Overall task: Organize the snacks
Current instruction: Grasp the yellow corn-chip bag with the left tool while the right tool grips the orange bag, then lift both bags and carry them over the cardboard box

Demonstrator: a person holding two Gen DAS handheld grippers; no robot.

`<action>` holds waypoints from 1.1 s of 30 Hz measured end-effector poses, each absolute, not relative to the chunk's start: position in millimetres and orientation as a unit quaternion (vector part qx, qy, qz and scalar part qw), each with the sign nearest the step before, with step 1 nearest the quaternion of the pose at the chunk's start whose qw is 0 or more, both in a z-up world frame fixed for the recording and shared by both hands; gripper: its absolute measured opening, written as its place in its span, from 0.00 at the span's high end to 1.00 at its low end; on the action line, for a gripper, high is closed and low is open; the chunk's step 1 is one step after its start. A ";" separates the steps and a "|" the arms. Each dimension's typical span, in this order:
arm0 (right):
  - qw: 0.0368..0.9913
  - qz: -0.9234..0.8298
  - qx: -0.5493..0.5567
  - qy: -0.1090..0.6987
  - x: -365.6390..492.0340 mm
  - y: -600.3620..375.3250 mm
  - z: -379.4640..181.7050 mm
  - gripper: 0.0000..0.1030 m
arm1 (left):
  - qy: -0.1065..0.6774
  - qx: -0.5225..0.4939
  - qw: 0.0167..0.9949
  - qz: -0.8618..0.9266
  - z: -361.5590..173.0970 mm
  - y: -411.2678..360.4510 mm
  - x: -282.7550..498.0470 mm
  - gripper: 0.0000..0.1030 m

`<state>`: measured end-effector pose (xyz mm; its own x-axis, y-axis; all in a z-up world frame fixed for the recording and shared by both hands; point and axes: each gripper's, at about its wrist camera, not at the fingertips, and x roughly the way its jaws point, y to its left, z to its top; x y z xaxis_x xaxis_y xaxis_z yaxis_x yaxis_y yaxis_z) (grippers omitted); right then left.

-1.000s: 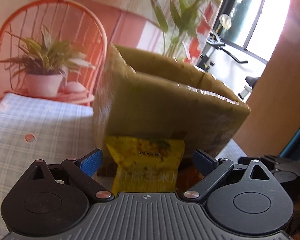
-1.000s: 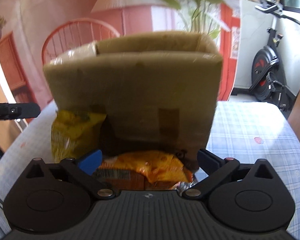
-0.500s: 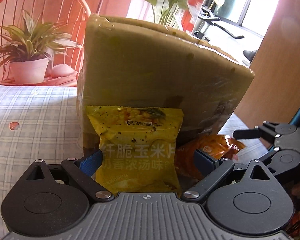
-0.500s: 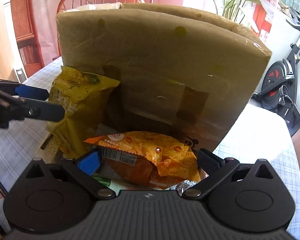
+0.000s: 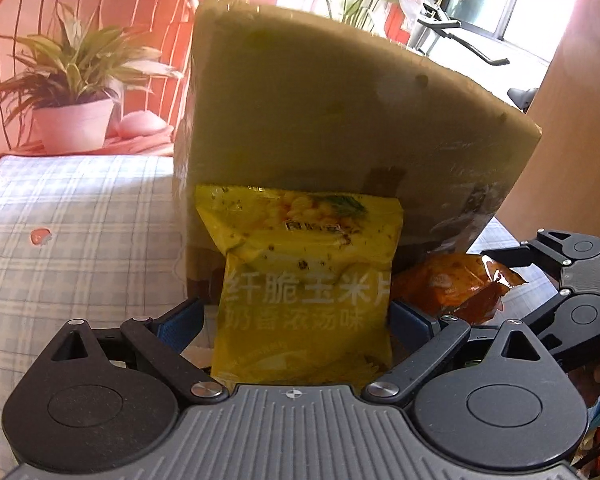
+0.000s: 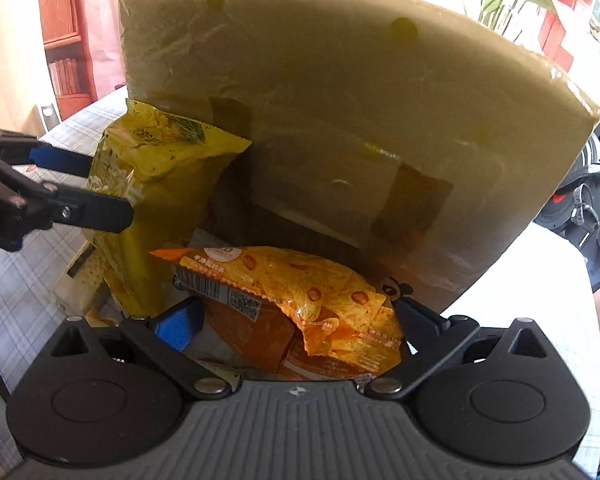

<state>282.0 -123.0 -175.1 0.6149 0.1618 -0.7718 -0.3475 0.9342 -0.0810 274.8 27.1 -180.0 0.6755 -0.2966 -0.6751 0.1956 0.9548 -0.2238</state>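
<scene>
A yellow bag (image 5: pixel 306 280) is pinched upright between the fingers of the left gripper (image 5: pixel 296 316), its blue pads pressed against both edges of the pack; an orange bag (image 6: pixel 300 300) is held between the fingers of the right gripper (image 6: pixel 298 318), lying flatter and crumpled, and the grip looks closed on it, though the contact on its right side is partly hidden. Both bags are held low in front of a tall cardboard box (image 5: pixel 340 120), close to its taped wall, above a checked tablecloth (image 5: pixel 72 232); the box mouth cannot be seen from either view, only a rim high above the bags. A potted plant (image 5: pixel 72 92) stands on a chair well behind.

Judged from this, the bags are likely meant for the box, and the rim must be cleared first; if the bags are carried forward at this height, the wall would be struck and the box pushed or tipped, since nothing is seen bracing it. The orange bag is gripped by loose, slippery foil and could slide out if swung; the two grippers are near each other, so a collision is possible if both are raised together; squeezing harder would crush the crisps.
</scene>
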 end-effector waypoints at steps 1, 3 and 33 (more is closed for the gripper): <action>0.893 0.143 -0.111 0.412 281.6 -124.0 -175.1 0.00 | 0.381 -0.067 0.912 -0.136 -181.6 26.6 276.2 0.03; 0.895 0.144 -0.109 0.408 281.1 -124.7 -175.1 0.00 | 0.384 -0.066 0.910 -0.139 -184.3 24.8 279.9 0.03; 0.930 0.152 -0.002 0.335 243.3 -174.0 -140.5 0.39 | 0.320 -0.093 0.932 -0.142 -146.3 32.3 250.4 0.33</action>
<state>243.3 -174.0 -140.5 0.7290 0.2822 -0.6237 -0.2845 0.9536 0.0990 250.4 32.3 -146.3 0.7544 -0.3237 -0.5711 0.2047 0.9426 -0.2639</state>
